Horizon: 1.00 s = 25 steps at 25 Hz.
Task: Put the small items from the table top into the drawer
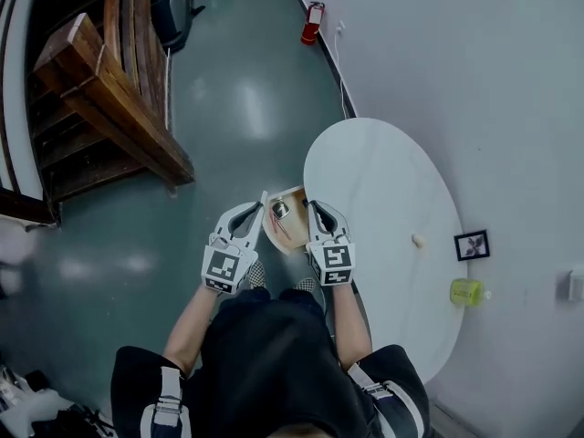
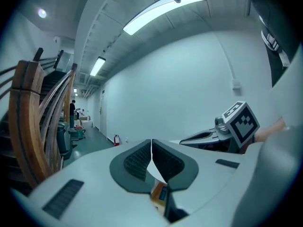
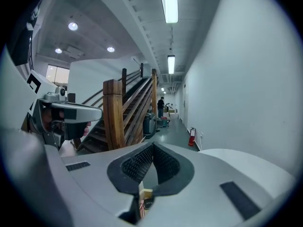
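**Both grippers empty above the open drawer, three items left on the table**

Head view: you hold the left gripper (image 1: 258, 205) and right gripper (image 1: 316, 207) side by side above the open wooden drawer (image 1: 295, 233), which juts from the near edge of the white oval table (image 1: 383, 162). A small cream piece (image 1: 419, 241), a little framed picture (image 1: 472, 245) and a yellow-green bottle (image 1: 466, 291) sit well apart from you, near the wall-side edge.

Left gripper view: the jaws meet tip to tip, with nothing between them.

Right gripper view: these jaws are pressed together too, and empty.

Judging ahead, reaching over with the jaws together could nudge the bottle so it rolls off the rim, or tip the picture. Your body is close to the protruding drawer, so leaning in may bump it.
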### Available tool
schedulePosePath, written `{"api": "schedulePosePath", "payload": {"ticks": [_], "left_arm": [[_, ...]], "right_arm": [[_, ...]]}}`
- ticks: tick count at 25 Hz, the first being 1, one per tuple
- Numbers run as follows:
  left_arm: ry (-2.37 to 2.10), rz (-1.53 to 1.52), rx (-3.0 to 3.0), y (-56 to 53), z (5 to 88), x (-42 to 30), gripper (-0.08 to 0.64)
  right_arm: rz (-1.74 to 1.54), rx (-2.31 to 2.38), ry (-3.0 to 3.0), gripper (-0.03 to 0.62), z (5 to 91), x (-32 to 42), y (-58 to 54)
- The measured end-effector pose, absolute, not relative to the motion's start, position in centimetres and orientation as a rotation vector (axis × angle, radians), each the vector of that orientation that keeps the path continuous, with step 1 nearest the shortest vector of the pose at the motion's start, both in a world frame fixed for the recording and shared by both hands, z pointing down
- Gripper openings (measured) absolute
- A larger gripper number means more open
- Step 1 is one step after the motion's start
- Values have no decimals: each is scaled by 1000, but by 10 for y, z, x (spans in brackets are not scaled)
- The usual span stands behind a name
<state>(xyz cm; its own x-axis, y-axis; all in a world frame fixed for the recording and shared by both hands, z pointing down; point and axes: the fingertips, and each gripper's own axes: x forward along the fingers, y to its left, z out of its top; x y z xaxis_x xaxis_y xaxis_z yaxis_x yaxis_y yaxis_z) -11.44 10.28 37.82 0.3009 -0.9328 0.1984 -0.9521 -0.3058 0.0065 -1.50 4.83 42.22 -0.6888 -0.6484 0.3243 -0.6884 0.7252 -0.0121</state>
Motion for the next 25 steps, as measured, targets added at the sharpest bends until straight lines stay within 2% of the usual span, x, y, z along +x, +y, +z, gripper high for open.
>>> {"api": "schedulePosePath", "payload": {"ticks": [10, 25], "left_arm": [[-1730, 179, 2512, 120, 349, -103, 24], [-1616, 184, 2585, 127, 354, -80, 23]], "right_arm": [[156, 1205, -2650, 31, 382, 20, 87], [166, 1307, -2595, 31, 388, 42, 102]]}}
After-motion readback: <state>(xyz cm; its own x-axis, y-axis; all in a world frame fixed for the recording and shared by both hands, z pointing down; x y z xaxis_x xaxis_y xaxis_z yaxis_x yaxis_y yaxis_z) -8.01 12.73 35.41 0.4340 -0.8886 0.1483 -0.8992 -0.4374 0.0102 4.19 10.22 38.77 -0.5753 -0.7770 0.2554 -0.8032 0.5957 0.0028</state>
